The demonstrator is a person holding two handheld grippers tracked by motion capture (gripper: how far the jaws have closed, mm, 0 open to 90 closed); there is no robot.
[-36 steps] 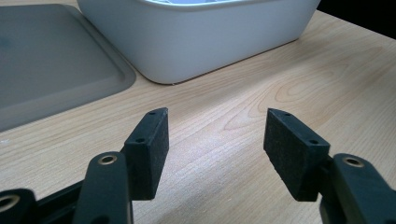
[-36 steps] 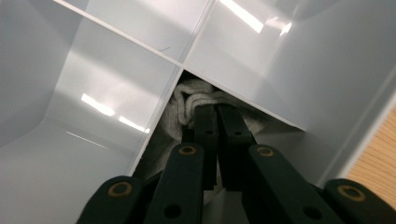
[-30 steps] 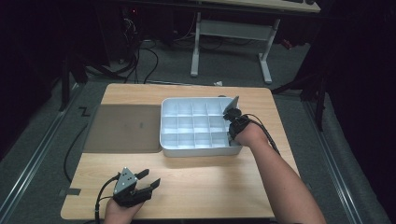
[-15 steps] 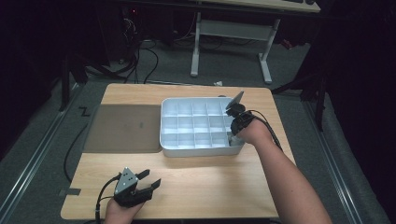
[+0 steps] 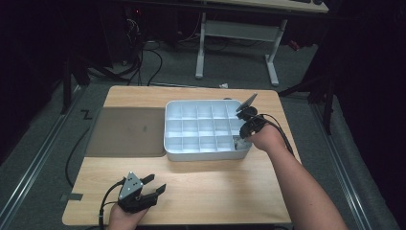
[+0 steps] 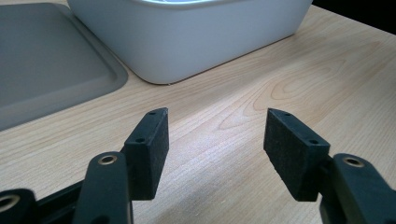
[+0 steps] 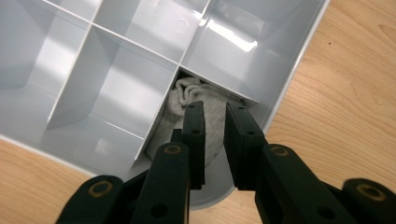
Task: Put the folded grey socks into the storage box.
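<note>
On table (image 5: 201, 187), white divided bin (image 5: 207, 127) sits near far right corner. Grey sock (image 7: 187, 112) lies in bin's near right compartment: drop-off step. R gripper (image 7: 214, 112) above it, jaws just opening, narrow gap, empty. L gripper (image 6: 215, 140) wide, idle at near left edge. Next: lift R clear.

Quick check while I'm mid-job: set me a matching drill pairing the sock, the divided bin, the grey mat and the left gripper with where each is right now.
Things:
1. grey sock
2. white divided bin
3. grey mat
4. left gripper

Places:
A. low over the table's near edge, jaws wide apart, nothing between them
B. flat on the table, against the bin's left side
C. in the bin's near right corner compartment
D. mid-table, under the right gripper

Pairs: 1-C, 2-D, 3-B, 4-A
</note>
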